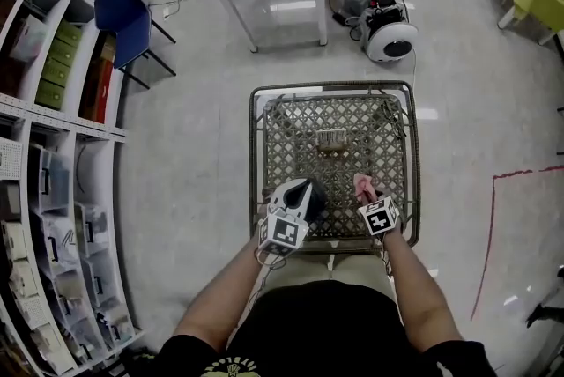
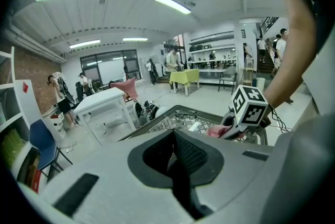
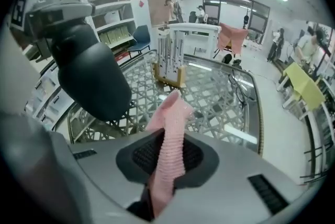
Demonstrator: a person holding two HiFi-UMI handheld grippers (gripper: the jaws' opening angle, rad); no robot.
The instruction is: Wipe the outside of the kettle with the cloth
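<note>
Pink ribbed cloth (image 3: 172, 118) stands pinched between the closed jaws of the right gripper (image 3: 166, 163), its free end poking up over the wire-mesh cart (image 1: 256, 155). Beside it the left gripper (image 2: 180, 160) has its jaws drawn narrow on a dark strip, which I take for part of the black kettle (image 3: 94, 79) hanging under it above the mesh. Cloth and kettle are near but apart, so by my reading both are in hand and all the wiping is left. Only the right gripper view shows the kettle's rounded body. The left gripper view hides it beneath its own housing, and the head view alone shows both grippers side by side.
</note>
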